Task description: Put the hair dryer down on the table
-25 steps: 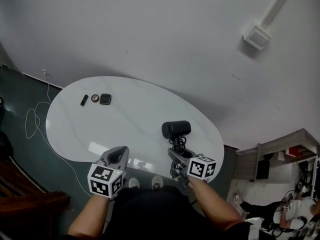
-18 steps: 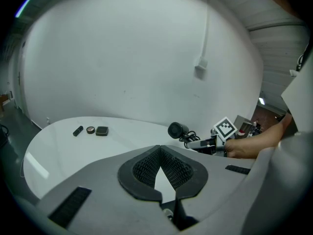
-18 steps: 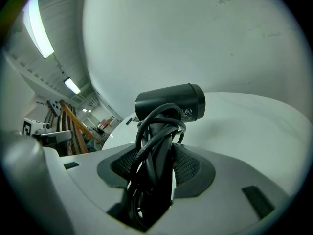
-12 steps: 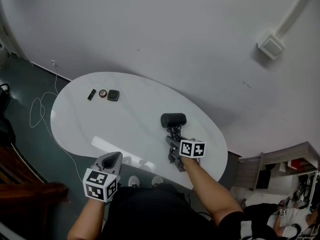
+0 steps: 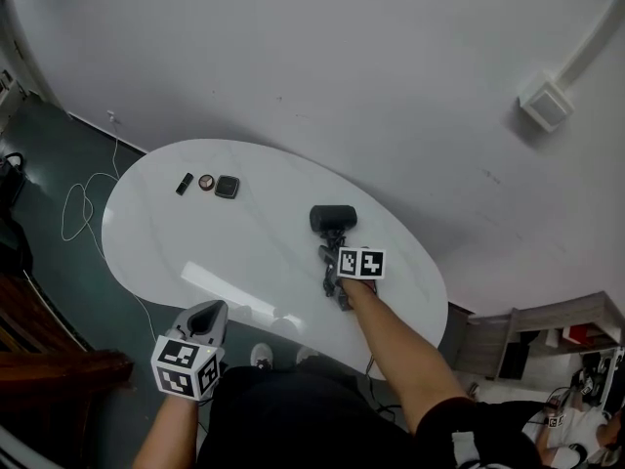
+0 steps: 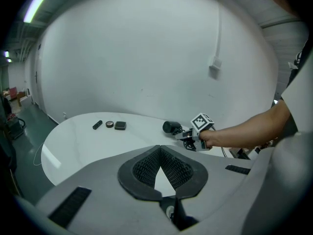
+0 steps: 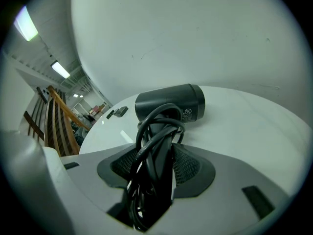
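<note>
A black hair dryer [image 5: 333,218] with its cord wound round the handle lies over the right middle of the white oval table [image 5: 176,242]. My right gripper [image 5: 330,256] is shut on the handle and cord. In the right gripper view the dryer's barrel [image 7: 171,104] lies crosswise just beyond my right gripper [image 7: 156,160], low over the tabletop; whether it touches I cannot tell. My left gripper [image 5: 208,313] hangs off the table's near edge with nothing in it. In its own view, the left gripper [image 6: 159,148] has its pad tips meeting, and the hair dryer [image 6: 171,127] shows far off.
Three small dark items [image 5: 206,183] lie in a row at the table's far left. A white cable [image 5: 76,218] trails on the dark floor left of the table. Wooden furniture [image 5: 49,364] stands at the lower left. A white wall lies behind the table.
My right gripper has carried the hair dryer farther in over the table. The left gripper has drawn back toward my body, off the table's near edge.
</note>
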